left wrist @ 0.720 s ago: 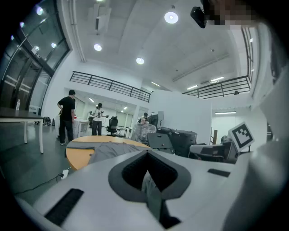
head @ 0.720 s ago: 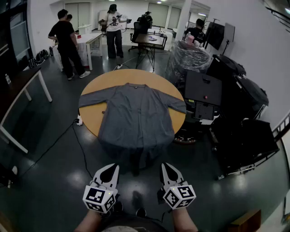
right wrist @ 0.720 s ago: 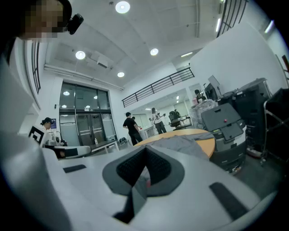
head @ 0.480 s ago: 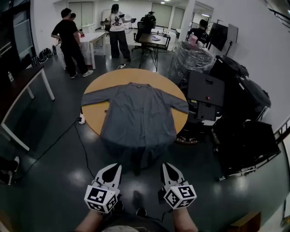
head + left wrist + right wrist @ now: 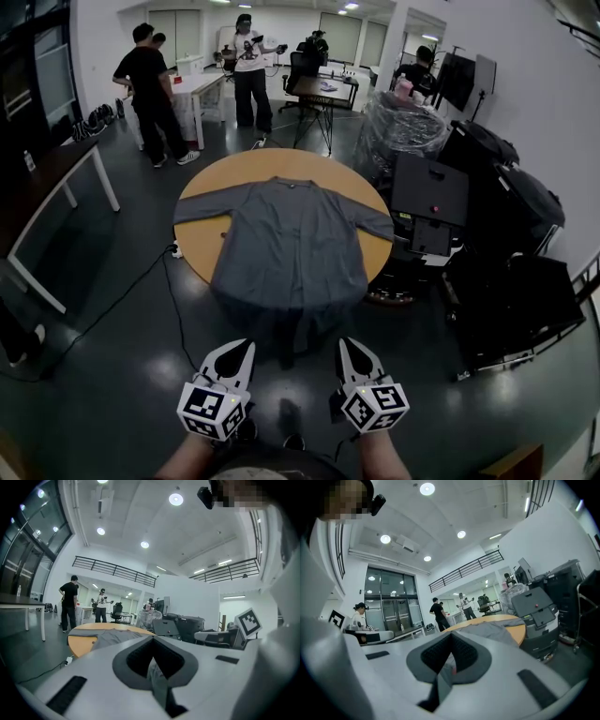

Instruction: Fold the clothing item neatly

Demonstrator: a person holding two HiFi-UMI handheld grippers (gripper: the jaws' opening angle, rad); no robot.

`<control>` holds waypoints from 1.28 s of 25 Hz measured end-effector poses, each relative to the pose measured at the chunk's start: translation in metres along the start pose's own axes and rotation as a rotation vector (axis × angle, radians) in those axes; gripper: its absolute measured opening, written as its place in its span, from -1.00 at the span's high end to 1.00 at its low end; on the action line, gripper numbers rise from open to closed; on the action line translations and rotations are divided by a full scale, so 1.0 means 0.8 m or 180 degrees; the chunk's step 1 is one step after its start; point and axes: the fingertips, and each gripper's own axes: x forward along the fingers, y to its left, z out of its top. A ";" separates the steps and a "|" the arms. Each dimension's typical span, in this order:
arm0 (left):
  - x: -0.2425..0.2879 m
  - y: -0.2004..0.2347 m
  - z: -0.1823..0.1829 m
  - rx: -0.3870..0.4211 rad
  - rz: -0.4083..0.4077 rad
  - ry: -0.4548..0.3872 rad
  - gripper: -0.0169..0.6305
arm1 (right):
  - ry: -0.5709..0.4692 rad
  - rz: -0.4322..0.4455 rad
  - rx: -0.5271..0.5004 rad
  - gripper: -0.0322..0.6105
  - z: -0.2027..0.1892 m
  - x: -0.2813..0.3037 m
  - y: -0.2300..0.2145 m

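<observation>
Our left hand-held gripper [image 5: 238, 351] and right hand-held gripper [image 5: 348, 349], both closed and empty, point at the grey shirt [image 5: 291, 234] well ahead, lying lengthwise collar-away, equally near both.

A grey long-sleeved shirt [image 5: 289, 239] lies flat and unfolded at the frame's centre, sleeves spread, hem hanging over the near edge.

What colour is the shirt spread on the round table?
Plain grey shirt, on a tan wooden table; clearest in the head view.
</observation>
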 end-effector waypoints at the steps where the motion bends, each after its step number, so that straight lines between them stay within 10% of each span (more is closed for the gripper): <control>1: 0.000 -0.001 0.000 0.0002 0.0005 0.0000 0.92 | -0.0003 0.0003 0.0003 0.94 0.001 0.000 -0.001; 20: 0.053 -0.017 -0.001 0.0446 0.0173 0.0027 0.92 | 0.0066 -0.0167 -0.0240 0.94 0.003 -0.020 -0.083; 32: 0.130 0.005 0.002 0.0301 0.0007 0.0054 0.92 | 0.0088 -0.0305 -0.0188 0.94 0.007 0.021 -0.129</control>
